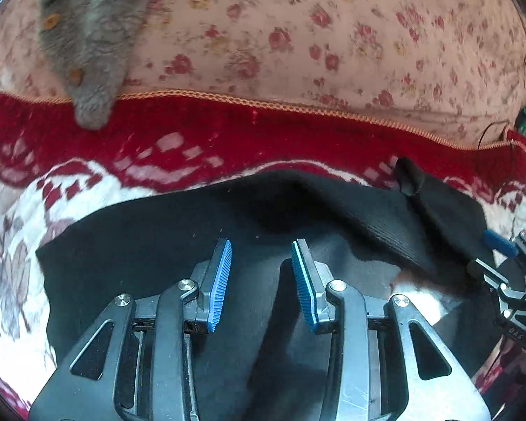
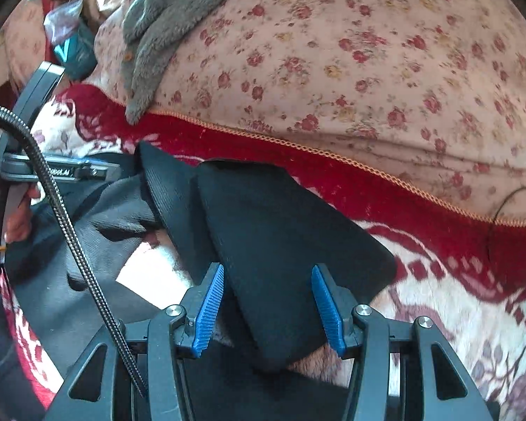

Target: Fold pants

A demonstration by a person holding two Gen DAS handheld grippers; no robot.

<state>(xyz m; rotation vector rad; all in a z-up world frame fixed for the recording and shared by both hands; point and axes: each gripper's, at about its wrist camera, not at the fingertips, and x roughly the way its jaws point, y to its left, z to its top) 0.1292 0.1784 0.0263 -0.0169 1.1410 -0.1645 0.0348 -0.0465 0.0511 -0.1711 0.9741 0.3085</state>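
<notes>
The black pants (image 1: 150,238) lie on a red and white patterned blanket (image 1: 193,161). In the left wrist view my left gripper (image 1: 261,251) is open just above the black cloth, with a ribbed cuff (image 1: 385,231) bunched at its right. In the right wrist view my right gripper (image 2: 267,273) is open, and a folded flap of the pants (image 2: 280,245) lies between its blue pads (image 2: 210,308), untouched by them. The other gripper (image 2: 70,172) shows at the left, held by a hand.
A pink floral quilt (image 1: 333,42) rises behind the blanket. A grey fleece garment (image 1: 87,35) with orange buttons drapes over it at upper left. A black cable (image 2: 70,231) crosses the right wrist view. Clutter (image 2: 70,45) sits at far left.
</notes>
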